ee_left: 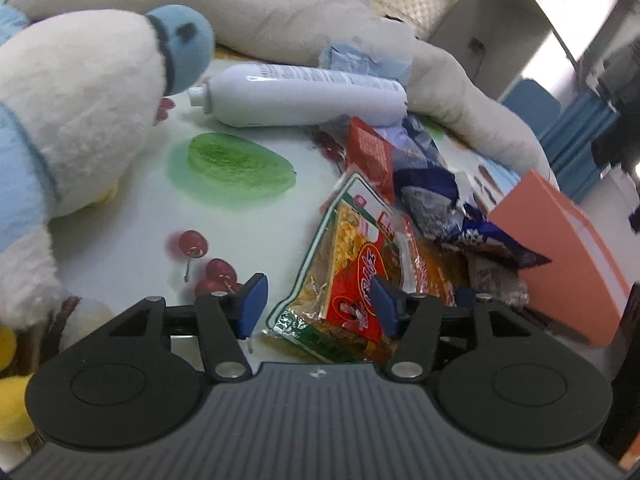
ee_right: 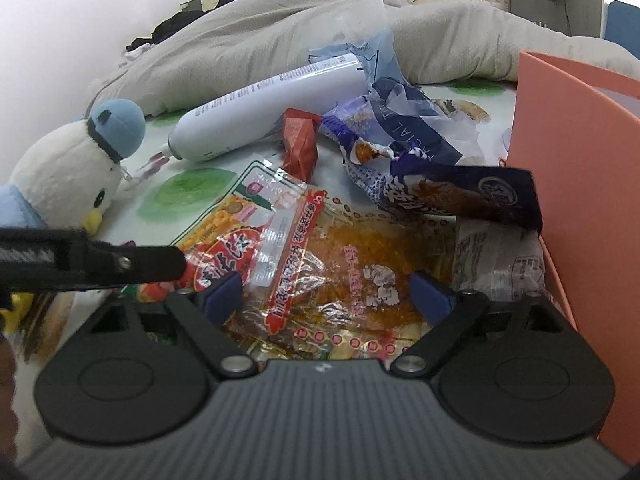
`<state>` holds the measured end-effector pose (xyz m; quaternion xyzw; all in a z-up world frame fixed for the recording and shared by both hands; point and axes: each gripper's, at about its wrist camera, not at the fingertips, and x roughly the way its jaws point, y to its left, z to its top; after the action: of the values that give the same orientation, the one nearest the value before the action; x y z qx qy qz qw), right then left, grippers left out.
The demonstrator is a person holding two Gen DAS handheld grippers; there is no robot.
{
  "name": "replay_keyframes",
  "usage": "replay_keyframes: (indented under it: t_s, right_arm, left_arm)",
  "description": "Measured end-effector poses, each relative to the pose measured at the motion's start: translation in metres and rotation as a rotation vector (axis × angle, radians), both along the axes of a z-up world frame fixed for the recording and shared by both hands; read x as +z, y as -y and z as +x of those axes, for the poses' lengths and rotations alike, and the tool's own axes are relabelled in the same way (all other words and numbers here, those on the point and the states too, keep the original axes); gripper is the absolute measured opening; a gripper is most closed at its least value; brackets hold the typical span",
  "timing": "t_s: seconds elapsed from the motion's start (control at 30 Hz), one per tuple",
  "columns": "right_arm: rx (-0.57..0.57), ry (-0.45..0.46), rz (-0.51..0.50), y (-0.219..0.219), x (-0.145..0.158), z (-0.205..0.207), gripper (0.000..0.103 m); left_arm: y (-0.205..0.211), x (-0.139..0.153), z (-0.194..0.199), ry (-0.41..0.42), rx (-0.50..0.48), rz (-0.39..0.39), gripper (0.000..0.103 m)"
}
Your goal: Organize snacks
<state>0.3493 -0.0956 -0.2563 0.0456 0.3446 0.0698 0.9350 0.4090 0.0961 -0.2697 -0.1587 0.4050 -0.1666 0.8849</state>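
Note:
A pile of snack packets lies on a fruit-print sheet (ee_left: 224, 216). My left gripper (ee_left: 319, 306) hangs open low over a green-edged yellow and red packet (ee_left: 352, 264), its blue pads either side of the packet's near end without pressing it. My right gripper (ee_right: 326, 296) stands wide open above a clear orange packet (ee_right: 360, 272). That green-edged packet (ee_right: 240, 220) shows at its left, under a black finger (ee_right: 152, 266) of the left gripper. Behind lie a dark blue packet (ee_right: 460, 196) and a small red packet (ee_right: 300, 144).
A white spray bottle (ee_left: 300, 96) lies on its side behind the snacks. A white and blue plush toy (ee_left: 80, 120) sits at the left. A salmon-coloured box (ee_right: 576, 184) stands at the right, against the pile. A grey blanket (ee_left: 280, 8) bunches along the back.

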Motion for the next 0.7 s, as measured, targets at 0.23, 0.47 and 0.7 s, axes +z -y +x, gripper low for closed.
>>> replay_keyframes:
  t_s: [0.23, 0.47, 0.7]
  right_arm:
    - [0.052, -0.02, -0.013, -0.007, 0.01, -0.007, 0.062]
    - [0.108, 0.004, -0.066, -0.024, 0.022, -0.022, 0.026]
    - [0.14, -0.001, -0.025, -0.025, 0.041, -0.047, 0.019]
  left_arm:
    - [0.007, 0.0, 0.003, -0.004, -0.048, 0.054, 0.055]
    - [0.008, 0.008, -0.014, -0.004, -0.058, 0.069, 0.034]
    - [-0.009, 0.026, -0.05, -0.003, 0.019, 0.054, 0.013]
